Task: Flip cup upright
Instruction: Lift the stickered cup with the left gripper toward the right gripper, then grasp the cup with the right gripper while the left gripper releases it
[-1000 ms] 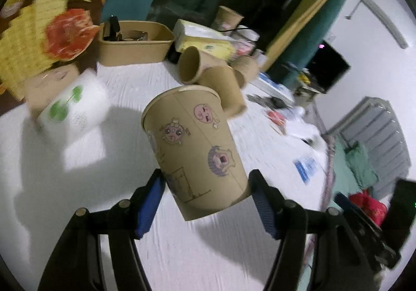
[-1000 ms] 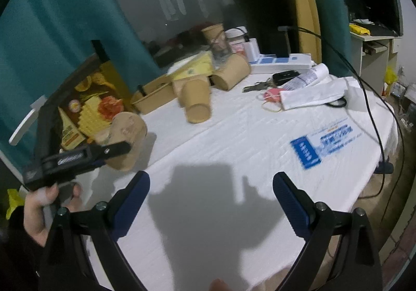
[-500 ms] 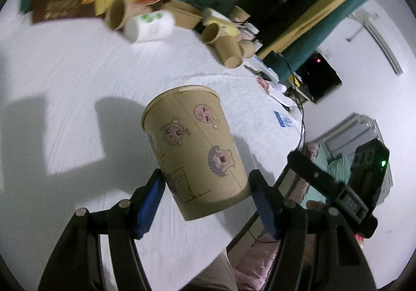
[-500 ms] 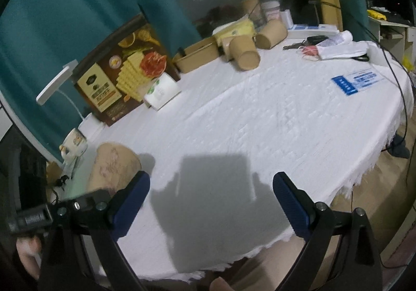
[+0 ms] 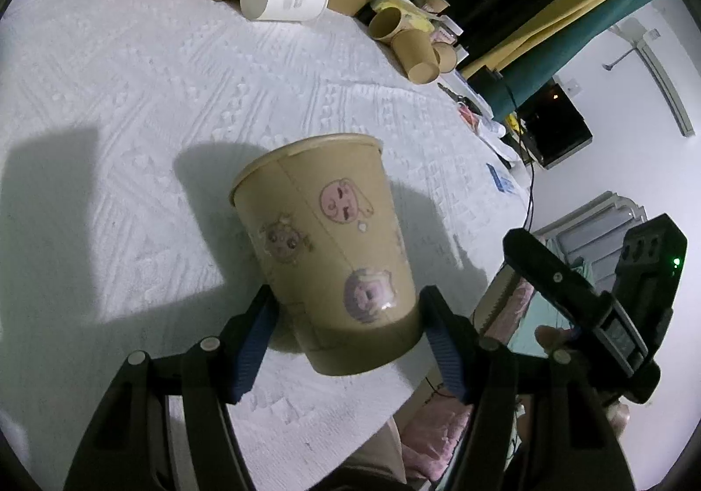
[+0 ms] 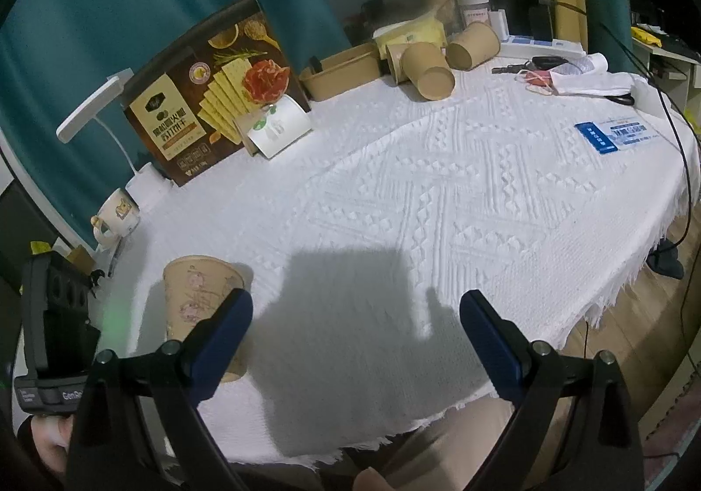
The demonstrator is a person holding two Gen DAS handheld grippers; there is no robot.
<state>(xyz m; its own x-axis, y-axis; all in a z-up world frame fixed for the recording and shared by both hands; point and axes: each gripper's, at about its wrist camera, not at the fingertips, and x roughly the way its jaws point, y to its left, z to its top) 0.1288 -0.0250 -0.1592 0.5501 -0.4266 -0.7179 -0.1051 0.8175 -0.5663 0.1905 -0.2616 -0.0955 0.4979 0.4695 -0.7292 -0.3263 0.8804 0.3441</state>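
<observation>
A brown paper cup (image 5: 324,254) printed with cartoon pigs is held mouth up and slightly tilted, my left gripper (image 5: 346,307) shut on its lower wall. In the right wrist view the same cup (image 6: 197,289) is at the near left of the white tablecloth (image 6: 438,193). Its base is at or just above the cloth; I cannot tell whether it touches. My right gripper (image 6: 355,307) is open and holds nothing. It hangs over the table's front edge, to the right of the cup.
Along the back lie a white cup (image 6: 280,127) and several brown cups (image 6: 429,70) on their sides, beside a cracker box (image 6: 210,92) and a brown tray (image 6: 341,70). A mug (image 6: 116,219) stands far left. A blue card (image 6: 613,136) and cable lie right.
My left gripper has carried the cup from near the back of the table towards the front edge and lower. The right gripper has drawn back to the front edge as well.
</observation>
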